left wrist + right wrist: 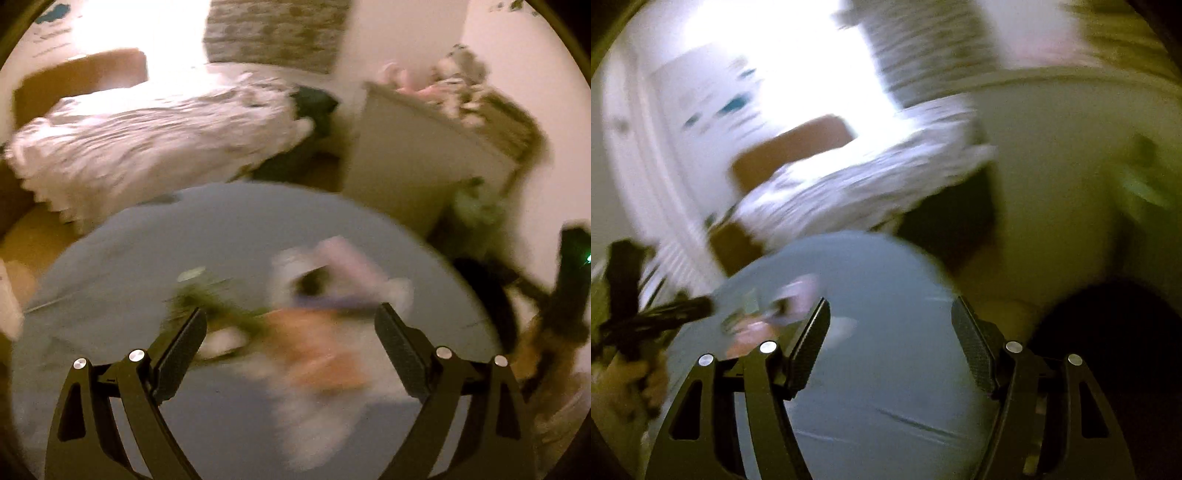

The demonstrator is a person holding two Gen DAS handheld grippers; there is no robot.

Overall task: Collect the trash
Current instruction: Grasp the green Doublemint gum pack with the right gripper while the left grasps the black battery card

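Motion blur smears the trash pile (317, 325) on my round table (110, 258); I can't name its pieces. From my right wrist the bed (857, 184) streaks, and the table's near edge is cut off.

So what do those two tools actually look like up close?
Both look alike. The left tool and the right tool are matte black, each with two flat fingers faced with finely textured pads, on angled black linkage arms with cut-out slots. Round silver bolts mark the joints. No cables, markings or sleeves are visible.
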